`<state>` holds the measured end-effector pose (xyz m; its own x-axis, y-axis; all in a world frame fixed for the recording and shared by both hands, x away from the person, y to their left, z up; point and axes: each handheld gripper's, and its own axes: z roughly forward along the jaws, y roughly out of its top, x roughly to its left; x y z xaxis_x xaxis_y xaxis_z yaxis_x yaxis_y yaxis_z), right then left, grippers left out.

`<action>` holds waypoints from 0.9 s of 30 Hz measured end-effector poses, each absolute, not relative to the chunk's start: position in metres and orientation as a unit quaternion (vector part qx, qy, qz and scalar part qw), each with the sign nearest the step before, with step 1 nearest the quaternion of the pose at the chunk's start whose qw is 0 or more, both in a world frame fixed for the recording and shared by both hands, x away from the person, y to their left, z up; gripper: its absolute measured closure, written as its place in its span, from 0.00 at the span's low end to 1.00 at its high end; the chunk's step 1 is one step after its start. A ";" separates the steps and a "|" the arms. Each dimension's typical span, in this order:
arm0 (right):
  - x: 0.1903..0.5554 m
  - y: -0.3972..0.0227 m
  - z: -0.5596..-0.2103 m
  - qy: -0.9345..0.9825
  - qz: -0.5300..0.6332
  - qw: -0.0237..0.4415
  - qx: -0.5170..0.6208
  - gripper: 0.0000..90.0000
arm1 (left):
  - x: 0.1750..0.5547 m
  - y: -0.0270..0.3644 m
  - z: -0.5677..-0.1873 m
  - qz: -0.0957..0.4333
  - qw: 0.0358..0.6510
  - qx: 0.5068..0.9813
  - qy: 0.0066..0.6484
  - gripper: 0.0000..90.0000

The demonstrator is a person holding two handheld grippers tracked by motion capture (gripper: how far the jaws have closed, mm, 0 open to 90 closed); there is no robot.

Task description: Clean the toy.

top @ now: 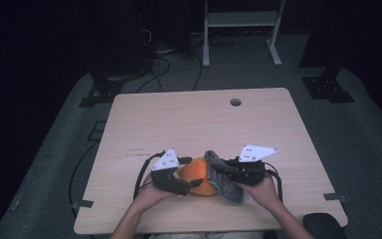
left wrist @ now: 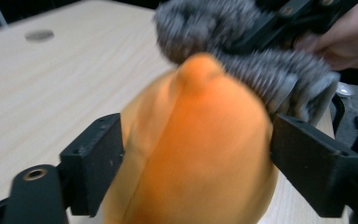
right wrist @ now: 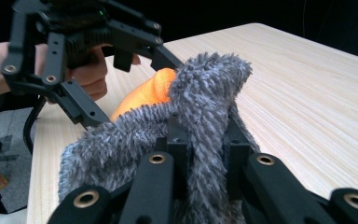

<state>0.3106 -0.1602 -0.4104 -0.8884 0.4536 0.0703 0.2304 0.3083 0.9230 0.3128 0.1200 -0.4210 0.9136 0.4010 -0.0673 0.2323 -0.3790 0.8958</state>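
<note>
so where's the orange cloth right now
In the high view the orange cloth sits near the table's front edge, between the left tool and the grey fuzzy cloth.

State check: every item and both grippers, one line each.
orange cloth: bunched on the table, between the left gripper's jaws.
grey fuzzy cloth: pinched, draped against the orange cloth.
left gripper: open around the orange cloth.
right gripper: shut on the grey fuzzy cloth.

You have a pale wooden surface [top: 189, 119] with a round cable hole [top: 236, 102] near its far edge. Beyond it, on the grey floor [top: 368, 134], you can see a white metal frame [top: 241, 20], black cables [top: 164, 64] and two dark stand feet [top: 327, 87].
</note>
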 end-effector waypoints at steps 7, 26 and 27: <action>0.302 -0.154 -0.403 0.794 0.571 0.097 0.186 0.86 | 0.310 0.117 -0.424 0.108 0.518 0.827 0.191 0.40; 0.309 -0.163 -0.411 0.800 0.550 0.115 0.209 0.86 | 0.315 0.122 -0.413 0.093 0.522 0.820 0.215 0.20; 0.310 -0.164 -0.411 0.801 0.548 0.116 0.213 0.86 | 0.317 0.123 -0.416 0.084 0.520 0.820 0.221 0.19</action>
<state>0.3100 -0.1645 -0.4114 -0.8825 0.4680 0.0466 0.2129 0.3093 0.9268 0.3171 0.1226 -0.4156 0.8878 0.4510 -0.0922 0.2756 -0.3602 0.8913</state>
